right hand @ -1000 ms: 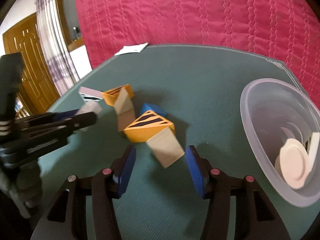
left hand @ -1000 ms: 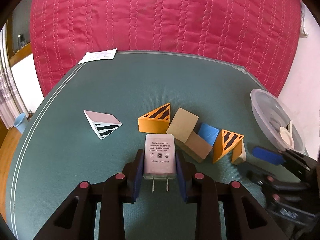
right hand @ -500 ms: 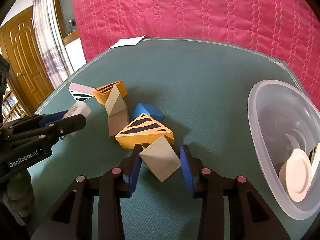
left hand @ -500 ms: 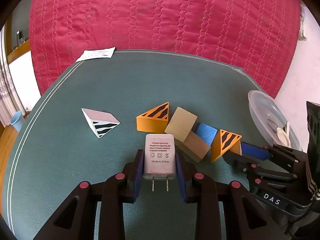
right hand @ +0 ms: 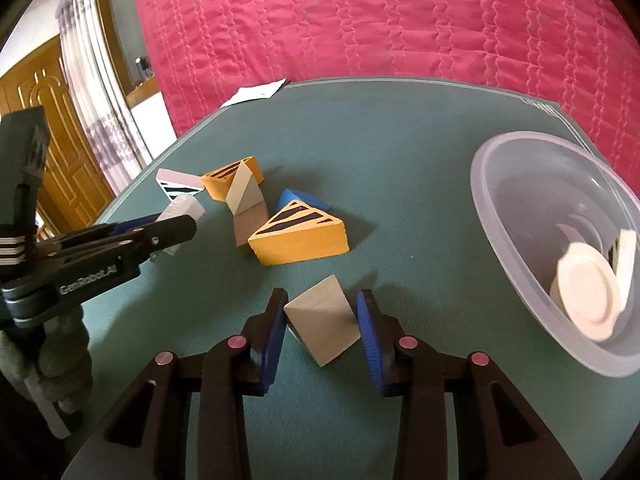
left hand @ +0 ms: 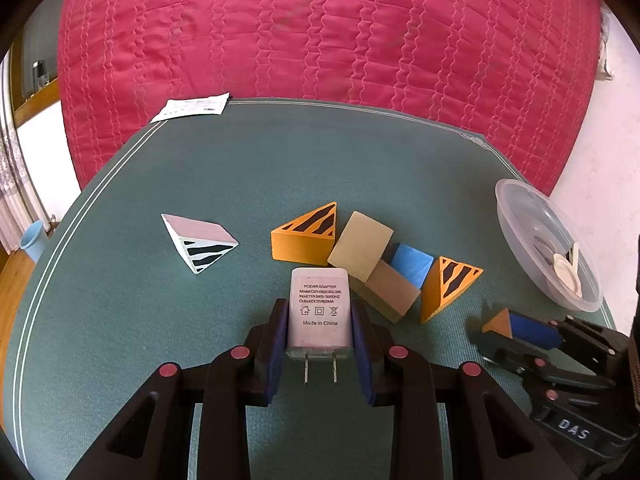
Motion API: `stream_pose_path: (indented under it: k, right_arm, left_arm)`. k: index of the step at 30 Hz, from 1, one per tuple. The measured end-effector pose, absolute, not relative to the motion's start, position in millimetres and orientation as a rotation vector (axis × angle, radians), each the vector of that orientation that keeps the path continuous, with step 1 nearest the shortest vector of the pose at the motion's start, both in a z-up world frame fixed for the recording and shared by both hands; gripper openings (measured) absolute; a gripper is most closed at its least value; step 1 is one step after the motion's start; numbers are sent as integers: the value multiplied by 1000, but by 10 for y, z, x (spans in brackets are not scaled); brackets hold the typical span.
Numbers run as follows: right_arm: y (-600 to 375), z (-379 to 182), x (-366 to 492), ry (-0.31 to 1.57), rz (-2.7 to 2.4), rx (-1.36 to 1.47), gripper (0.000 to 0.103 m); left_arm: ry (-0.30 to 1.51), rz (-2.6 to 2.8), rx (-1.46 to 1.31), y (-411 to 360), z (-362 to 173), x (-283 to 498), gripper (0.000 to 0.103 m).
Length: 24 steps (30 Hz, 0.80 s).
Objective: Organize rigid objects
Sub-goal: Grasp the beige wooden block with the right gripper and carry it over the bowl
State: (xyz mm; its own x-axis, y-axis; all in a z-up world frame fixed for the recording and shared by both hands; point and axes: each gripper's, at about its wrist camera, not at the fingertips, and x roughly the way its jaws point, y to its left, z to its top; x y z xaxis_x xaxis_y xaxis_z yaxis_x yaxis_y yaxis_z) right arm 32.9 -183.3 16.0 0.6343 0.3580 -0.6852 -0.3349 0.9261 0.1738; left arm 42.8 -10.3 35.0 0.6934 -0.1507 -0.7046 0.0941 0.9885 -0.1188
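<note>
A: R gripper (right hand: pixel 322 320) first?
B: Its jaws had just been closing w/ a plain wooden block (right hand: pixel 322 319) between them; both blue pads looked pressed on the block's corners, block low over the green bench (right hand: pixel 400 152).

A: And the L gripper (left hand: pixel 319 320)?
B: Pinched on a white power adapter (left hand: pixel 319 312), prongs pointing back at the camera, held over the bench.

A: Step in hand?
B: I'd judge the pickup of the block, w/ the adapter waiting in the other gripper. Next move prob. called for a lift and a carry to the clear plastic bowl (right hand: pixel 496 200) on the right, which already held pale round pieces. Corner grip looked slippy, so a steady lift.

A: What was beyond?
B: Nearest, an orange striped wedge (right hand: pixel 298 236), then a blue block (right hand: pixel 298 200) & more blocks; farther left a pink-topped wedge (left hand: pixel 198 242).

A: Any text?
B: Adapter read "POEWR ADAPTER", "Made in China". L gripper body read "GenRobot.AI"; R one showed "DAS".
</note>
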Motion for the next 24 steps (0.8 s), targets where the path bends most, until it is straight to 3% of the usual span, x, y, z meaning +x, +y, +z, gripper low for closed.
stream_pose_path:
  k: [24]
  right_arm:
    - [-2677, 546, 9, 639, 220, 228, 36]
  left_arm:
    - [786, -138, -41, -206, 359, 399, 32]
